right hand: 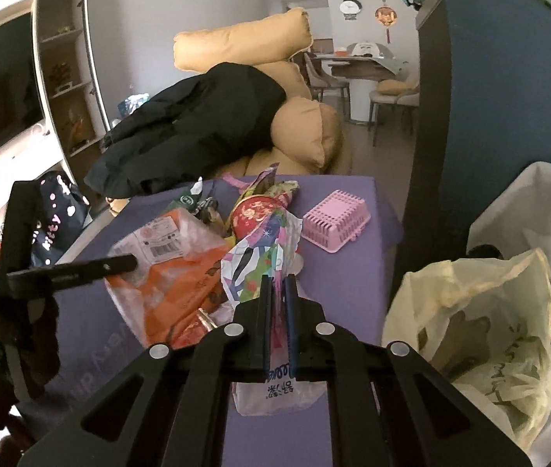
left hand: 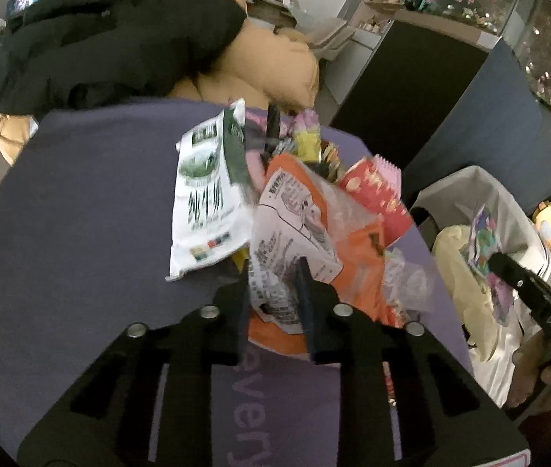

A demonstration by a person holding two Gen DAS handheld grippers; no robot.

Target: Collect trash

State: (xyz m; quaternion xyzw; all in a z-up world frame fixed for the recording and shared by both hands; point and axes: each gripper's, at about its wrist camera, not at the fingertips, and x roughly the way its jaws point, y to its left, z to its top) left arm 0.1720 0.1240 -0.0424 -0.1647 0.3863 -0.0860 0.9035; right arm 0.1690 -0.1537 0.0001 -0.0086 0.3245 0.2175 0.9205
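Your right tool (right hand: 277, 284) is pinching a colourful wrapper (right hand: 254, 260), its fingers pressed close on the thin film. The wrapper's lower end runs under the tool body, so part of its printed panel is hidden; its long axis runs away from you, up toward the red packet (right hand: 254, 210). Your left tool (left hand: 273, 276) is clamped on the white printed flap of an orange bag (left hand: 357, 264) lying in the heap on the purple worktop (left hand: 81, 214). The bag's near edge is cut off behind the fingers. Beside it lies a white milk pouch (left hand: 205, 202), lengthwise away from you. The lined bin (right hand: 509, 311) stands right of the worktop, its far side out of frame.
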